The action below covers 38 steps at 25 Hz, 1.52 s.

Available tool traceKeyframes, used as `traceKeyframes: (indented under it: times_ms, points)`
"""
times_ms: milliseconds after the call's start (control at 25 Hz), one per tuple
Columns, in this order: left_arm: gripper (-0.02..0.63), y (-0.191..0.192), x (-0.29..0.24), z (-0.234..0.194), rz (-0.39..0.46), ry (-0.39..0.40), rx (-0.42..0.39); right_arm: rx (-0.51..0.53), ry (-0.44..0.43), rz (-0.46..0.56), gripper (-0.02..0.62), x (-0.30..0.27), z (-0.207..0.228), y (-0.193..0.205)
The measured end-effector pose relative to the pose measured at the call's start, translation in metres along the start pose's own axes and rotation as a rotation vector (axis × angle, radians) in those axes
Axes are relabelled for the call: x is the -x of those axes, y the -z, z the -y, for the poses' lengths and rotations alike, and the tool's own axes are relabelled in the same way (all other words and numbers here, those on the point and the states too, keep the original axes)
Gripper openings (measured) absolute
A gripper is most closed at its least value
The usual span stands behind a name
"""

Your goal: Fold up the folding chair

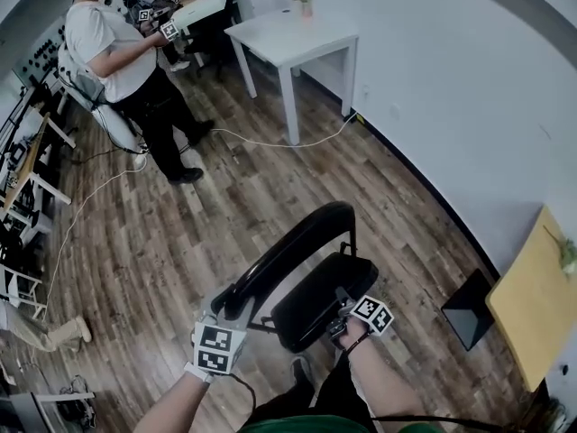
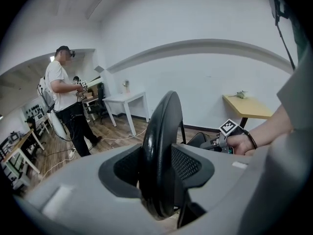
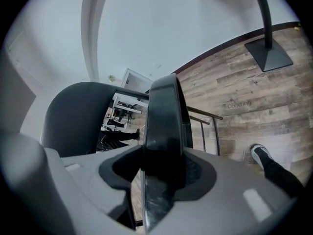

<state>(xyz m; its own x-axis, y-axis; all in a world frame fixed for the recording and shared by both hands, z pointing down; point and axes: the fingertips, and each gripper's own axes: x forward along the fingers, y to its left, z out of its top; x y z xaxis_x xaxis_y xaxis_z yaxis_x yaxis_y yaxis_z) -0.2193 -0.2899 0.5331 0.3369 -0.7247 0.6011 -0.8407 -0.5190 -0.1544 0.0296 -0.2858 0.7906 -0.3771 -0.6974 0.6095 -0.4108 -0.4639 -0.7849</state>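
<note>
The black folding chair (image 1: pixel 311 273) stands on the wood floor right in front of me, its seat tipped up toward the curved backrest (image 1: pixel 302 237). My left gripper (image 1: pixel 233 307) is shut on the backrest's near end; in the left gripper view the backrest edge (image 2: pixel 159 146) fills the gap between the pads of the left gripper (image 2: pixel 157 169). My right gripper (image 1: pixel 343 316) is shut on the front edge of the seat (image 1: pixel 320 303). In the right gripper view the seat edge (image 3: pixel 164 126) runs up between the jaws of the right gripper (image 3: pixel 164 166). The right gripper's marker cube (image 2: pixel 229 127) shows beyond the backrest.
A person (image 1: pixel 126 66) holding grippers stands at the back left. A white table (image 1: pixel 293 36) is against the far wall, with a cable (image 1: pixel 270 142) on the floor beside it. A wood-topped stand (image 1: pixel 536 296) with a black base (image 1: pixel 469 309) is at the right. Desks (image 1: pixel 27 174) line the left.
</note>
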Motion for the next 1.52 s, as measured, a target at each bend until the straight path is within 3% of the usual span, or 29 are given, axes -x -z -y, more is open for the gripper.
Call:
traceKeyframes:
  times_ms: [400, 1040, 1240, 1520]
  points:
    - [0.196, -0.011, 0.009, 0.022, 0.002, -0.071, -0.029, -0.004, -0.034, -0.060, 0.156, -0.028, -0.050, 0.002]
    - [0.199, -0.013, 0.018, 0.034, -0.002, -0.138, -0.016, 0.017, 0.100, -0.062, 0.161, -0.068, -0.092, 0.008]
    - [0.201, -0.011, 0.017, 0.021, 0.012, -0.140, -0.023, 0.004, 0.017, -0.080, 0.195, -0.072, -0.103, 0.012]
    - [0.202, -0.010, 0.014, 0.007, 0.031, -0.141, -0.035, 0.111, -0.086, -0.102, 0.216, -0.044, -0.104, 0.004]
